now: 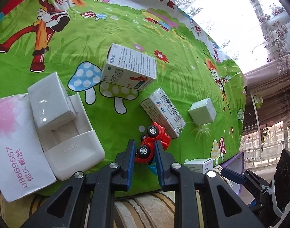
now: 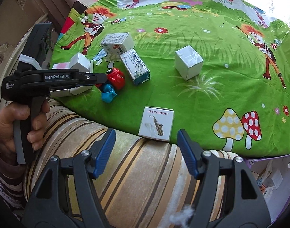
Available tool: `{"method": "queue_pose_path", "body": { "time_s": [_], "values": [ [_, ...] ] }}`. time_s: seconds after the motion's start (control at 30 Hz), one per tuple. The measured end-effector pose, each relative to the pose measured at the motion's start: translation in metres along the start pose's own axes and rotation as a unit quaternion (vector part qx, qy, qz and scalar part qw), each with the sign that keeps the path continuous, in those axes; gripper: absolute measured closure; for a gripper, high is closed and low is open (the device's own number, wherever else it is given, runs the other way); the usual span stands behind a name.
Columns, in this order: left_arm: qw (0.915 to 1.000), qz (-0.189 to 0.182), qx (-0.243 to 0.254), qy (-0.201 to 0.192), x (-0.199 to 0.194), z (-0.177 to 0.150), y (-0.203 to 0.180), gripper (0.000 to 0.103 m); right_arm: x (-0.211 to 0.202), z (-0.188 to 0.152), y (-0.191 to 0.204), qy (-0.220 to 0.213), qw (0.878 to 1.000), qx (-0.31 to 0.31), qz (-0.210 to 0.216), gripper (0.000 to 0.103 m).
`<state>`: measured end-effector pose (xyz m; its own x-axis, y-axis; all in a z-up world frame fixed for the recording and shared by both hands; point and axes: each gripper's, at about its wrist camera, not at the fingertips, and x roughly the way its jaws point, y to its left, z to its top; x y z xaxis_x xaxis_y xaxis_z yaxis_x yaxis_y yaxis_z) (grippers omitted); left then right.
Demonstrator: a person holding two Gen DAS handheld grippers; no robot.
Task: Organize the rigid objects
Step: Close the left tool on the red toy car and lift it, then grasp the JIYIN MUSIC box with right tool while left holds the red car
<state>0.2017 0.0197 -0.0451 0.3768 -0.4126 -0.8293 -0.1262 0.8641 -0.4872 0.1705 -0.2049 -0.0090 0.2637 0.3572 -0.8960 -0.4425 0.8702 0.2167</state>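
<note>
A red toy car [image 1: 154,138] [image 2: 116,77] lies on its side on the green cartoon cloth [image 1: 126,28], beside a small blue toy [image 2: 108,94]. My left gripper [image 1: 144,142] [image 2: 104,79] stands open by a narrow gap, its blue fingers on either side of the car's front end. My right gripper [image 2: 146,132] hangs open and empty over the cloth's near edge, just in front of a small white box with a saxophone picture [image 2: 157,123] [image 1: 199,167].
On the cloth lie a large medicine box [image 1: 129,66], a slim medicine box [image 1: 164,112], a white cube box [image 2: 188,62], a white holder tray [image 1: 72,148], a white box [image 1: 50,100] and a pink-printed box [image 1: 16,142]. A striped cushion [image 2: 135,171] borders the cloth.
</note>
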Motion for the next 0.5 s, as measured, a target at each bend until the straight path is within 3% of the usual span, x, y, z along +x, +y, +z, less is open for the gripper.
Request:
{"method": "queue_pose_path", "body": {
  "time_s": [0.2, 0.5],
  "values": [
    [0.9977, 0.057, 0.025, -0.027, -0.007, 0.005, 0.005, 0.080, 0.011, 0.008, 0.000, 0.008, 1.000, -0.001, -0.007, 0.032],
    [0.9917, 0.081, 0.077, -0.062, -0.025, -0.005, -0.011, 0.079, 0.032, 0.016, -0.003, 0.026, 1.000, 0.008, -0.011, 0.032]
  ]
}}
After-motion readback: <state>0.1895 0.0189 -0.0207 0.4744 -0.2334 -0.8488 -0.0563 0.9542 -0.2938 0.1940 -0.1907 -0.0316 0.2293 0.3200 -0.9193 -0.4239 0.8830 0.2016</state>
